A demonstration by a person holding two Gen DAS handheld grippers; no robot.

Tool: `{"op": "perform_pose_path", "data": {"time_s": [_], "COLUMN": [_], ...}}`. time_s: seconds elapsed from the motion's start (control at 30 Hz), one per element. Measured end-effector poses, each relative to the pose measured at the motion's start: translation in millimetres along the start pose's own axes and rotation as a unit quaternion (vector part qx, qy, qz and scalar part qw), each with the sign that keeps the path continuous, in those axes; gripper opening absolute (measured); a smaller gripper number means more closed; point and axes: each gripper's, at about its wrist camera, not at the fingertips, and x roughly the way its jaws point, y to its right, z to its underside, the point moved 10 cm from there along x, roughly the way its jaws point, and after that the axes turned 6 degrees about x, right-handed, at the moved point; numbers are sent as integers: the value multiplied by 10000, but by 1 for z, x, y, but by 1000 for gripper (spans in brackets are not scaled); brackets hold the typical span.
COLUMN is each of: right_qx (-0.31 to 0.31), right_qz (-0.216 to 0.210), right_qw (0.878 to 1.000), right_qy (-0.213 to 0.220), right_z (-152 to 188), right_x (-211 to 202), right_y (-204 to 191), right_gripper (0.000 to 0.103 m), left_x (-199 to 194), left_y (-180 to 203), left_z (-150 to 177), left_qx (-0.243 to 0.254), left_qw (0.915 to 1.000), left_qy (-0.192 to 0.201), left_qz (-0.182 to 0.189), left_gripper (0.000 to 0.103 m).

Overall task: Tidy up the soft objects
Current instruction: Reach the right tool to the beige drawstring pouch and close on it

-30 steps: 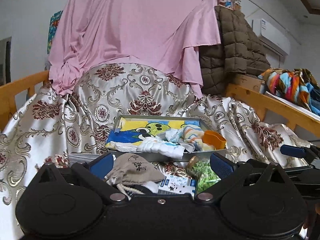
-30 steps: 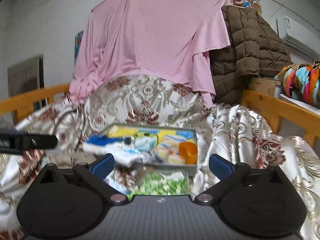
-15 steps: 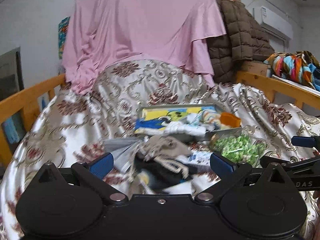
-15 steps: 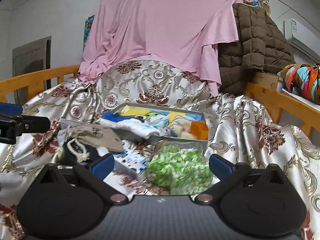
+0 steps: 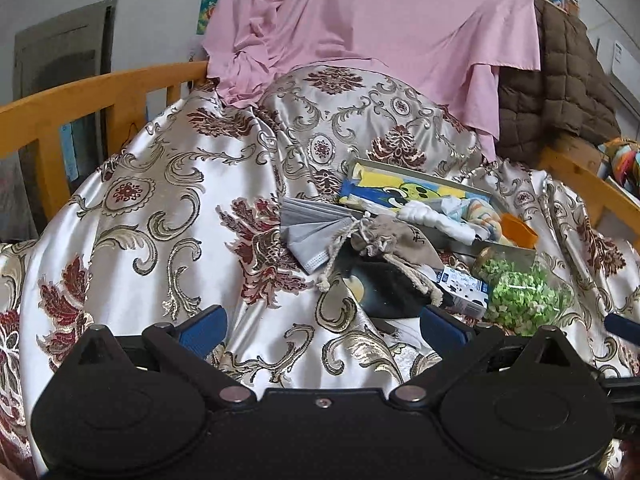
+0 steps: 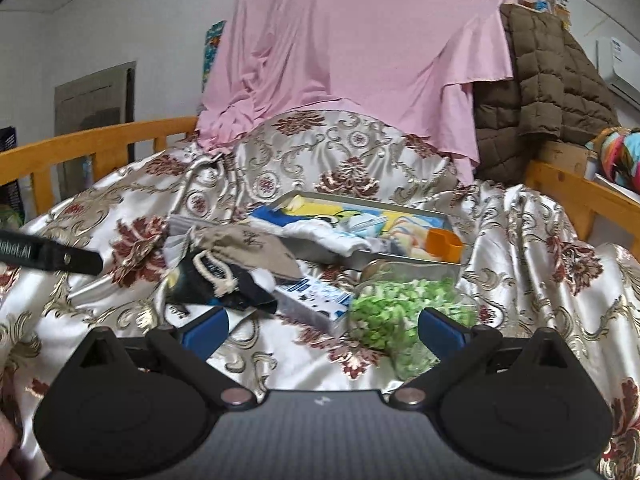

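Two blue fingers of the left gripper (image 5: 322, 328) stand wide apart and hold nothing. In the left wrist view, the grey tray (image 5: 460, 236) sits on the shiny flowered cloth (image 5: 160, 216). Soft cloths (image 5: 436, 216) and an orange cup (image 5: 518, 232) lie inside the tray. Just in front of the tray lie a grey mask (image 5: 316, 236), a beige string bag (image 5: 396, 236), a little box (image 5: 464, 288) and a clear bag of green bits (image 5: 524, 296).

In the right wrist view, the right gripper (image 6: 323, 326) is wide open too, with nothing in it. The green bag (image 6: 396, 312) lies just in front of the tray (image 6: 408, 258), touching the right finger (image 6: 442, 328). The beige bag (image 6: 256, 248) lies left of the tray, on a dark cloth (image 6: 216, 284). The left gripper's finger (image 6: 48, 256) pokes in far left of the tray.
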Motion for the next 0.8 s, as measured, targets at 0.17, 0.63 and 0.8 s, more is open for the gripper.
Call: {"op": "perform_pose_path", "data": {"time_s": [0.17,0.63,0.8], "right_qx": [-133,-201,-21], "right_qz": [-116,-322,-415], "right_qw": [9998,9993,9991], "right_qy": [-51,-65,-18], "right_z": [4,7,6], "right_x": [3,17,20], "right_y": [-12,-28,-25], "right_gripper": [103,103,103], "left_x": [2,13,13], "left_y": [1,0,4], "left_z": [0,6,8], "left_qx": [25,-75,-144], "left_qw": [10000,9996,9991], "left_qy": [-25,-279,-285], "left_qz": [-20,7,284], "left_gripper": [102,102,102]}}
